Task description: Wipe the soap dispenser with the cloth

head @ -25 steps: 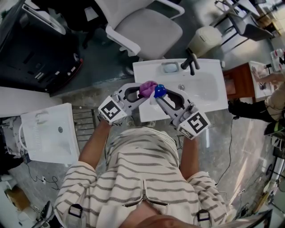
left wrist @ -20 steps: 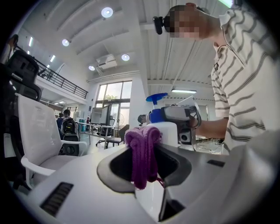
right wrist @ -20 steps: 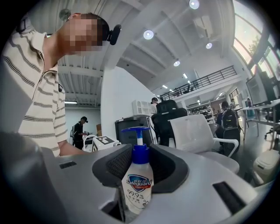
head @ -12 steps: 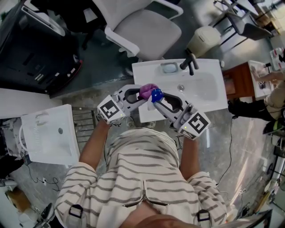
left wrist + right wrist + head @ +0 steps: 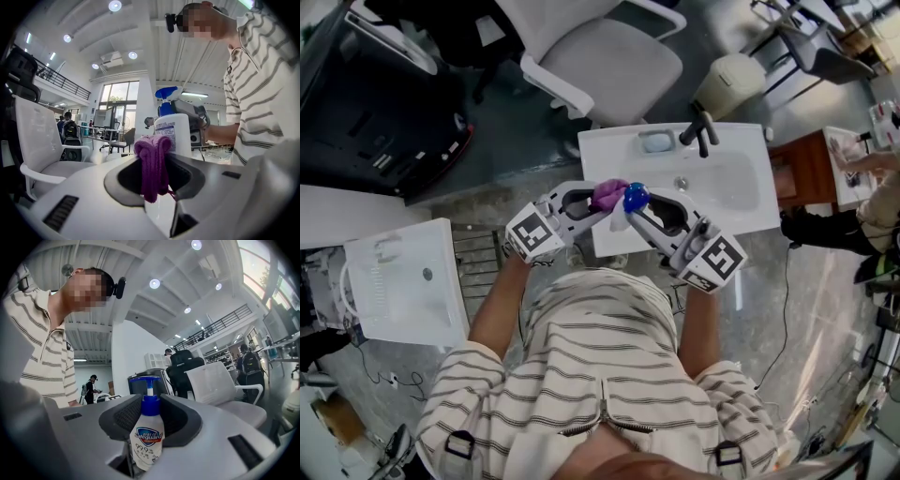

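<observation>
Two grippers are held close together above the white sink (image 5: 741, 202), in front of the person's chest. The cloth (image 5: 153, 166), purple and bunched into a soft roll, is pinched between the jaws of the left gripper (image 5: 596, 200), which are drawn in narrow on it. The soap dispenser (image 5: 146, 439), a white plastic bottle with a blue pump, is clamped by its body in the right gripper (image 5: 641, 212), whose jaws stand fairly wide around it. It is carried clear of the sink and roughly upright. The cloth is seen right against the bottle's side and appears to touch it.

The bottle is judged to be light, stiff enough to bear a grip, yet smooth and likely slippery. It is best held across the wide body, below the pump, and not by the thin neck. The pump head should be left unpressed, or soap may be squirted out. The cloth is soft and limp, so it is best taken at a bunched fold, with a pad left standing proud of the jaws for wiping.
</observation>
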Available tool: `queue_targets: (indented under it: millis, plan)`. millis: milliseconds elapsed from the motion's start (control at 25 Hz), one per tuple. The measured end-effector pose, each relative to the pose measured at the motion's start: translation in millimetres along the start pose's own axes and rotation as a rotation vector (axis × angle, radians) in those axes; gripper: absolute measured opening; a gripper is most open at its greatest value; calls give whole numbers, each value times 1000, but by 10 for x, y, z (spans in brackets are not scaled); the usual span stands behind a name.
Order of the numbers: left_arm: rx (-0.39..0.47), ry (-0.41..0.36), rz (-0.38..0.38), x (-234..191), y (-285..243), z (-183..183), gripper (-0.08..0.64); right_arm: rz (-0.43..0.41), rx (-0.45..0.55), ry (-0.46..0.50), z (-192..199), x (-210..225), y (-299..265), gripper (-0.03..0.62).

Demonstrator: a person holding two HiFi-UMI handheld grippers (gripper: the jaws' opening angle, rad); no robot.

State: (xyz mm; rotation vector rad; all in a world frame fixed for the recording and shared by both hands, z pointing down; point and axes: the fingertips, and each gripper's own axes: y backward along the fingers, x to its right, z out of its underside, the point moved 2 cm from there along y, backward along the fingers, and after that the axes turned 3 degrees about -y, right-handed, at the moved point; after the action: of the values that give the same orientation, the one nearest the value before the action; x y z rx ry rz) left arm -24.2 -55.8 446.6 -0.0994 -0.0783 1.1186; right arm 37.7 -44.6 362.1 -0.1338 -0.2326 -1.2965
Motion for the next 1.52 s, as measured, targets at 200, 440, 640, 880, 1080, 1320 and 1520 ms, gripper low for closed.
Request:
queue_targets:
  millis: [200, 440, 640, 880, 1080, 1320, 1520]
  plan:
    - [-13, 20, -15, 10, 26, 50, 115, 13, 8, -6, -8, 27, 6, 133]
    - [7, 45, -28, 25, 79, 22, 115, 43, 9, -25, 14, 73, 7, 133]
    - [40, 82, -39, 18, 129, -46, 115, 76, -1, -43, 53, 143, 14, 133]
    - [74, 95, -67, 5, 188, -106, 117, 116, 0, -34, 68, 188, -18, 133]
    - [67, 91, -115, -35, 198, -109, 117, 173, -13, -44, 96, 266, -48, 133]
    - [60, 98, -185, -78, 226, -82, 117, 272, -20, -52, 167, 372, -74, 133]
    - [32, 92, -270, -130, 262, 6, 117, 368, -29, -32, 224, 470, -90, 133]
